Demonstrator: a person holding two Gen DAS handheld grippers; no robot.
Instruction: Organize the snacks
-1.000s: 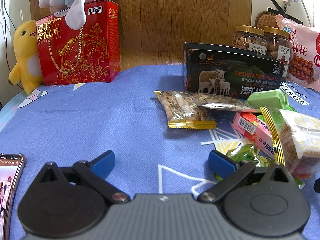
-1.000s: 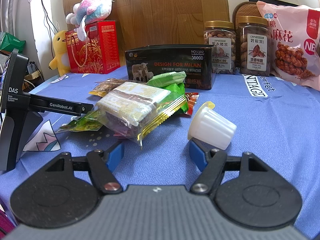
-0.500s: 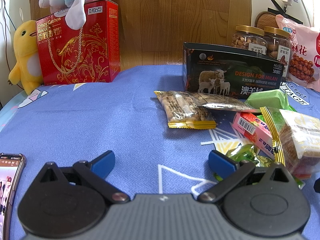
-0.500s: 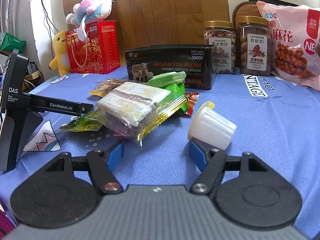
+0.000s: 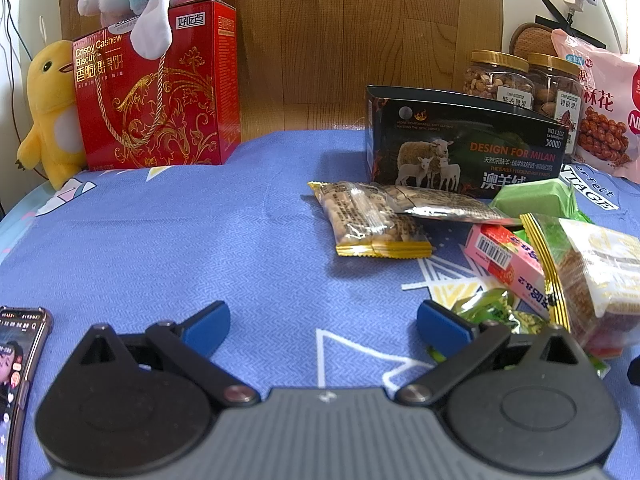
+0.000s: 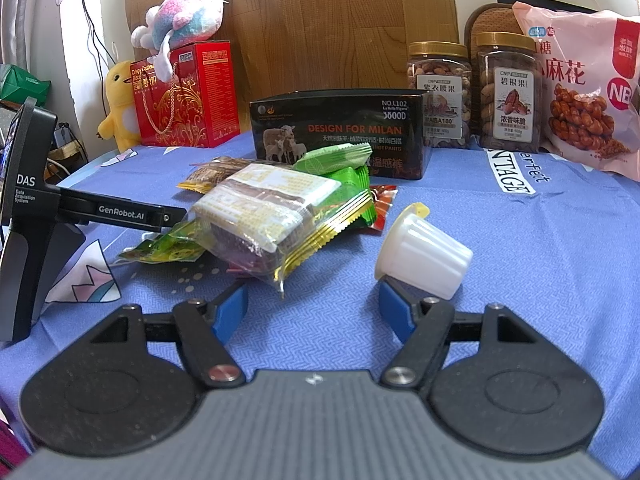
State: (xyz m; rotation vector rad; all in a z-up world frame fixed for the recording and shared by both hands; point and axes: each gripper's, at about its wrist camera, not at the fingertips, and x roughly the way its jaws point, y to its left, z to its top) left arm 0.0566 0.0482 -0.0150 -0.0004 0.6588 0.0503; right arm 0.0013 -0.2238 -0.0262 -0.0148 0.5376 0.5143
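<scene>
Both grippers are held with jaws released over the surface (image 5: 200, 240) — the tipped white jelly cup (image 6: 424, 258), touching the right gripper (image 6: 314, 312), could be nudged rolling

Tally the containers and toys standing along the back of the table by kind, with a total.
Clear nut jars with gold lids: 2
Cardboard boxes: 2, red biscuit box, black sheep box
Large pink snack bag: 1
Plush toys: 2, yellow duck, pastel plush on the red box
Total: 7
</scene>
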